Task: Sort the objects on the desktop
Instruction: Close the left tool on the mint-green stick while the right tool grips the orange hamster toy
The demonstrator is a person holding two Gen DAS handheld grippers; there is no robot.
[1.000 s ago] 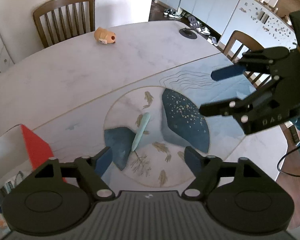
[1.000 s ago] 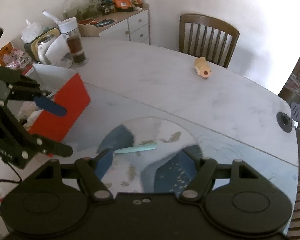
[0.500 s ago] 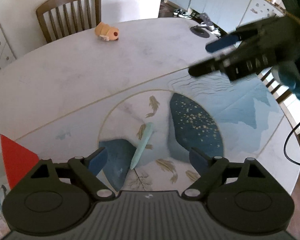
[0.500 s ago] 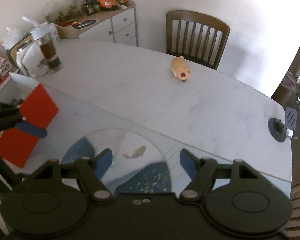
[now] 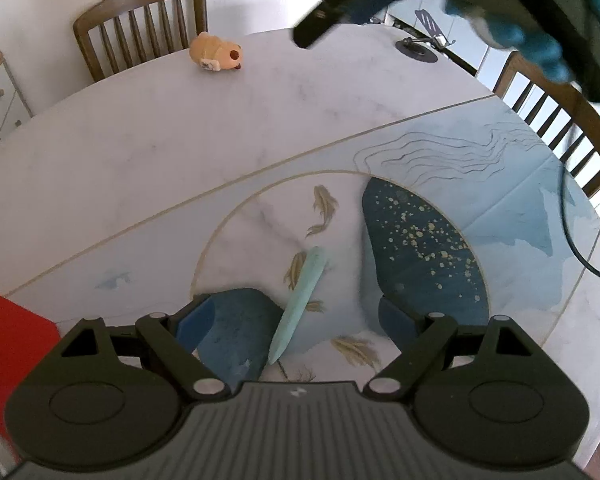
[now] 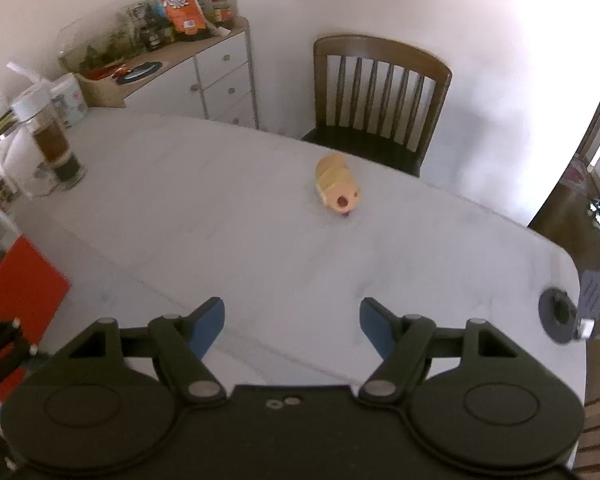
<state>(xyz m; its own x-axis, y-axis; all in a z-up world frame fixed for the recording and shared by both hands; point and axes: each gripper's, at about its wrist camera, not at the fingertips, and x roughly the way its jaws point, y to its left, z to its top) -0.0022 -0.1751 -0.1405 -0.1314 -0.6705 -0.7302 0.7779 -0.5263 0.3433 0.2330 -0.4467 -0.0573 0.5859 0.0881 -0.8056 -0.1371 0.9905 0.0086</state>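
White marble covers the oval table (image 5: 148, 148), with a painted mat (image 5: 500, 168) of blue shapes and gold fish laid over its near part. On that mat, inside the gold ring, a pale mint pen (image 5: 300, 300) lies slanted, tip toward the near edge. The left gripper (image 5: 296, 320) hangs over it with its jaws having just spread wider; the pen sits between the 2 blue pads (image 5: 192, 322) without touching either. A red box (image 5: 8, 344) stands at the table's left edge, just beside this gripper.

Toward the far edge, an orange hamster-like toy (image 6: 336, 190) lies on bare marble, well apart from the pen, in front of a wooden chair (image 6: 380, 92). The right gripper (image 6: 292, 324) is held above the marble with its jaws apart and nothing between them, the toy farther ahead. A glass bottle (image 6: 48, 148) with dark contents stands at the far left corner. A black round fitting (image 6: 556, 314) sits near the right edge.
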